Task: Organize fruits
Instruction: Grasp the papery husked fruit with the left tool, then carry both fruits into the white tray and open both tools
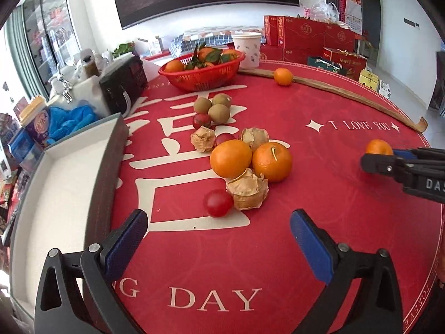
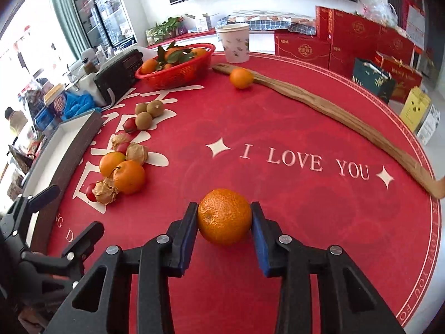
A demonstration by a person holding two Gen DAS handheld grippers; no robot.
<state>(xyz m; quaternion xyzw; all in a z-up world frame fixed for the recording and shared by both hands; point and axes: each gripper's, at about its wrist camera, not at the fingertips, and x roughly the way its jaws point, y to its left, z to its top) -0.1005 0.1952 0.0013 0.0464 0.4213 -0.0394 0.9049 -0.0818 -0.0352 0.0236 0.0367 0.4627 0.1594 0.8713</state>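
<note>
My right gripper (image 2: 224,209) is shut on a mandarin (image 2: 224,217) that rests on the red tablecloth, one blue pad against each side. The left wrist view shows this same mandarin (image 1: 378,147) at the far right. My left gripper (image 1: 219,222) hovers open and empty just short of a fruit cluster: two oranges (image 1: 230,158), a cherry tomato (image 1: 218,203), papery husked fruits (image 1: 247,189) and kiwis (image 1: 211,105) further back. A white-lined grey box (image 1: 69,183) lies to the left of the cluster. Another mandarin (image 1: 283,76) sits alone at the back.
A red basket (image 1: 200,79) of leafy mandarins stands at the back, beside a paper cup (image 1: 247,48) and a black radio (image 1: 125,83). A long curved wooden stick (image 1: 347,94) lies along the far right edge. Red gift boxes (image 2: 356,39) are stacked beyond the table.
</note>
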